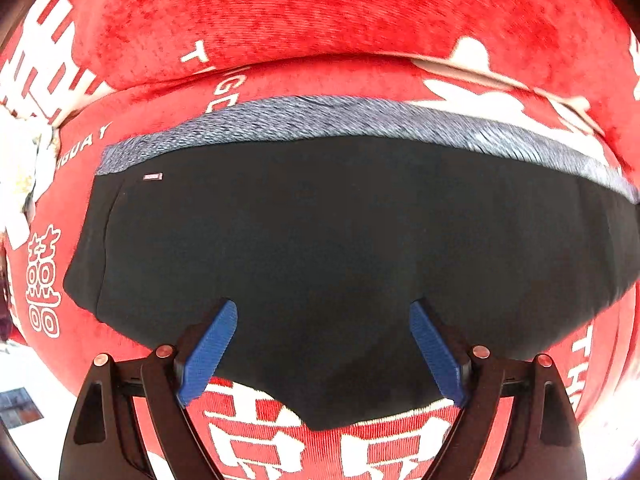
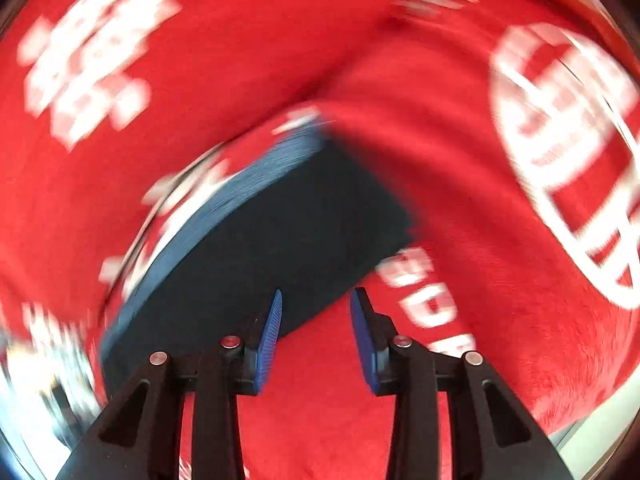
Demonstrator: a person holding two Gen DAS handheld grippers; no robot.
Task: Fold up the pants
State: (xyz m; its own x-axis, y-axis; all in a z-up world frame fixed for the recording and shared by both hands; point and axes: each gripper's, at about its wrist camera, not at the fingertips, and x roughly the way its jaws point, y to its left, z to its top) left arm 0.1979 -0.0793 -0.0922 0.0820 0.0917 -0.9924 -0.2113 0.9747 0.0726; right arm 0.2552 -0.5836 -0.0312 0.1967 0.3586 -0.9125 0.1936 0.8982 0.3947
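While the folded black pants (image 1: 340, 240) lie flat on the red blanket (image 1: 320, 20), I hold my left gripper (image 1: 324, 312) spread wide above them and my right gripper (image 2: 316, 300) parted, empty.

"TH" on red cloth (image 1: 360, 12)

Right wrist view is motion-blurred throughout: white lettering (image 2: 424, 304) at 4 o'clock on the red cloth (image 2: 248, 40) is unreadable. In the left wrist view, the small label (image 1: 153, 176) at 10 o'clock on the pants (image 1: 320, 240) is too small to read.

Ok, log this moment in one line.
pants: folded, flat on red cloth | left gripper: open, above pants | right gripper: open, empty
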